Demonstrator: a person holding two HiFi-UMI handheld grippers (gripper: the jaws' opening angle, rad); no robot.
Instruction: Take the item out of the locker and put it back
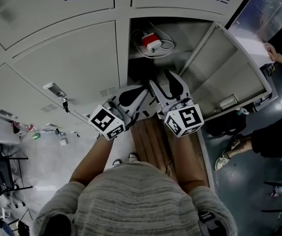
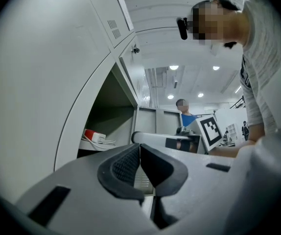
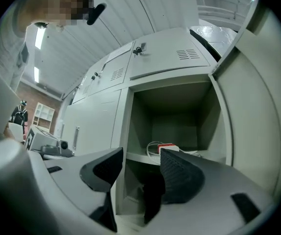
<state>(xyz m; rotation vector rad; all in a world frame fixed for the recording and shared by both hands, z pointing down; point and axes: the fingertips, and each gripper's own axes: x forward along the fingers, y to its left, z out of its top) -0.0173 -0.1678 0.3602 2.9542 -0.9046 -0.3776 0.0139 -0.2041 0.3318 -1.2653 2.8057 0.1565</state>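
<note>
Adapter (image 1: 151,42), red and white, lies with its looped white cable (image 1: 169,45) on the shelf (image 1: 137,53) inside the open locker (image 1: 195,36), whose door (image 1: 229,77) stands swung out to the right. In the head view both hand-held grippers sit side by side in front of the compartment, outside it and well apart from the adapter.

The left hand-held gripper (image 2: 139,153) has its jaws pressed together with nothing between them. In its view the adapter shows off to the left, far beyond the tips.

The right hand-held gripper (image 3: 140,163) has its jaws spread wide and is empty. In its view the adapter rests deep on the shelf, seen just above the right jaw's tip, and neither pad touches it.
</note>
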